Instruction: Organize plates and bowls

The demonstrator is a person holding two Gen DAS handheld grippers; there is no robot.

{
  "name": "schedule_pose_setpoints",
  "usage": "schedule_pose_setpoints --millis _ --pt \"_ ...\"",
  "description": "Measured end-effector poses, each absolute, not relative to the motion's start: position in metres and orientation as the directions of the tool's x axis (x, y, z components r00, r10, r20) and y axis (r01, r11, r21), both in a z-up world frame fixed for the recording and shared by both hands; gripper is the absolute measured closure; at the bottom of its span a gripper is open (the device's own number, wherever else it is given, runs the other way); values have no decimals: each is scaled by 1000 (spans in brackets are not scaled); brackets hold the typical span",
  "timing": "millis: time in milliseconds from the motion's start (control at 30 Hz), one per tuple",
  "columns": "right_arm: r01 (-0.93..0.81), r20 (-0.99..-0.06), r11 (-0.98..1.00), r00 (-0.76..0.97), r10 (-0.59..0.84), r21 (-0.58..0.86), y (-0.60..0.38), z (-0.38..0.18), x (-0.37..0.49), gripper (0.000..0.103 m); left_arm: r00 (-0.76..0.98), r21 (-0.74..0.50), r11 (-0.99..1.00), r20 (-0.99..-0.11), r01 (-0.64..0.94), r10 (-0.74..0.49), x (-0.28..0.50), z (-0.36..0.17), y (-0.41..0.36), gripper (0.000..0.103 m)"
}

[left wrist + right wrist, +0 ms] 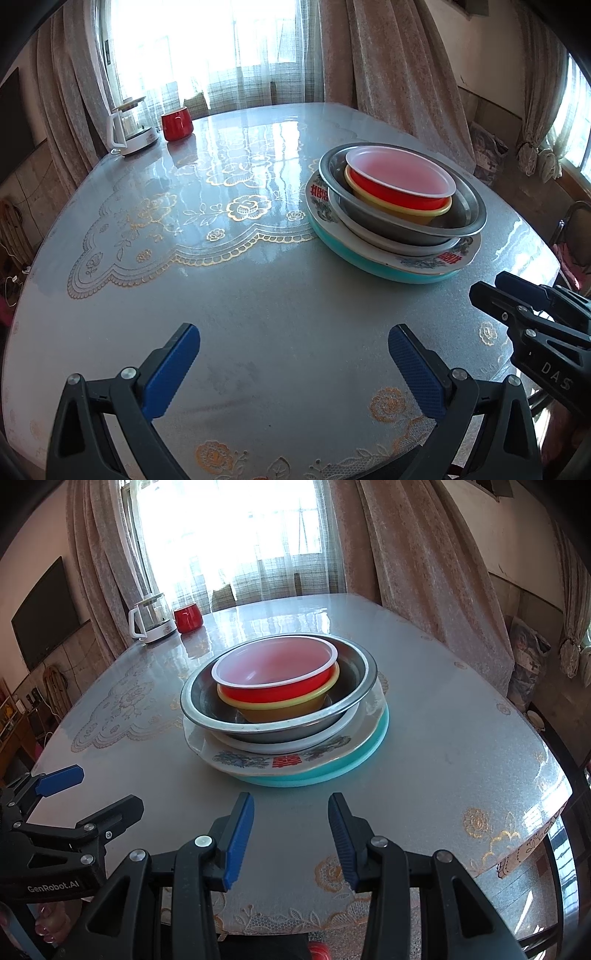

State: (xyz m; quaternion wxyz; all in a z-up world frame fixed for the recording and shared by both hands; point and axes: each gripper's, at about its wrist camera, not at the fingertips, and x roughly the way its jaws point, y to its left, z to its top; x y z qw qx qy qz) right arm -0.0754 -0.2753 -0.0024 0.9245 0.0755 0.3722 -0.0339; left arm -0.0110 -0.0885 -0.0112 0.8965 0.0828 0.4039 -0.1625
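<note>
1. The top bowl (275,672) is red outside and pale pink inside, with a white rim.
2. The bowl under it (284,710) is yellow.
3. The big metal bowl (207,701) is shiny silver.
4. The flowered plate (258,762) is white with red signs and grey-blue flowers.
5. The bottom plate (354,764) is teal.
6. The table (258,295) is grey with gold and white flower lace.
7. The cup (177,123) is red.
8. The gripper pads (240,840) are blue.

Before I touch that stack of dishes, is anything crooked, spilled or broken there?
Nothing spilled or broken shows. The stack sits slightly off-centre: the metal basin is shifted left on the patterned plate, and the teal plate juts out right beneath it. The red bowl nests tilted.
</note>
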Motion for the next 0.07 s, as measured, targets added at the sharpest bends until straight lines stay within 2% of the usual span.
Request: schedule_pose_setpoints --millis 67 --pt "118 -695 986 719 -4 116 -276 -3 -74 61 621 22 935 -753 353 -217 -10 -12 -89 0"
